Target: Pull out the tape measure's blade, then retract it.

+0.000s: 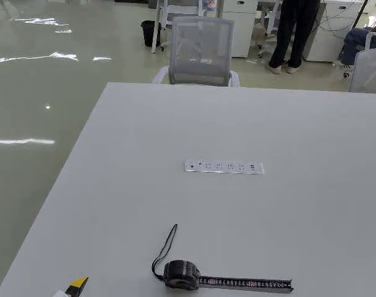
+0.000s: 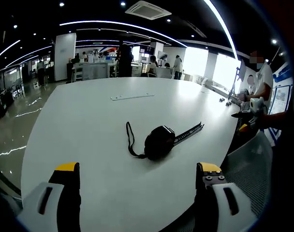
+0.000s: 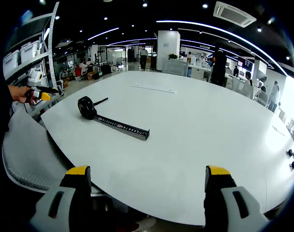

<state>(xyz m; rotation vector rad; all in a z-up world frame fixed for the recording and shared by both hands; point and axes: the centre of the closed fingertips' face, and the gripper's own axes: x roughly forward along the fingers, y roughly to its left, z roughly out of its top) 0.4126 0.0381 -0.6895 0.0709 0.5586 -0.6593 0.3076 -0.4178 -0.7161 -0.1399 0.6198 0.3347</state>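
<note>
A black tape measure (image 1: 180,275) is being seen resting near the front edge of the white counter (image 1: 145,185). Its marked blade (image 1: 247,284) is being left partly drawn out, flat on the surface, with its black wrist strap (image 1: 165,249) looped behind.

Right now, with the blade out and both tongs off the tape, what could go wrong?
The blade lies extended and unheld; it may whip back when retracted. The case sits near the table edge, so the open left tongs or right tongs might nudge it off. The strap could snag them.
</note>
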